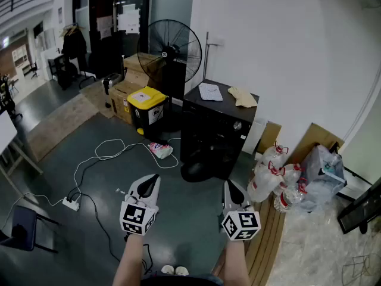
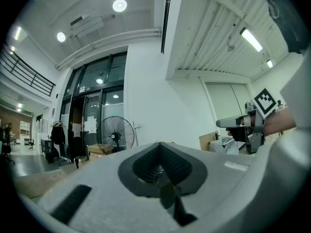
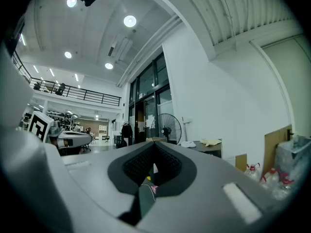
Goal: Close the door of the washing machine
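The black box-shaped washing machine [image 1: 217, 137] stands on the grey floor against the white wall, between a black pedestal fan [image 1: 169, 53] and a cluster of clear plastic water bottles [image 1: 275, 177]. A white folded cloth [image 1: 210, 92] and a beige cloth [image 1: 243, 97] lie on its top. Low at its front, a rounded dark door panel [image 1: 198, 170] appears to stand out from the cabinet. The head view is too dark to confirm how far it is swung or on which side it is hinged. The left tongs [image 1: 152, 182] and right tongs [image 1: 230, 188] are held low in front of the person, well apart from the machine. Each pair is pressed together with nothing between the pads. Treat the door as a stiff, hinged part that probably swings freely and resists only at the latch. It may carry a glass port, so avoid striking its centre. Contact is best made on the outer rim at the free edge, away from the hinge. A flat push with pressed-together tongs should serve; the dark finish looks smooth, so the tips may slide.
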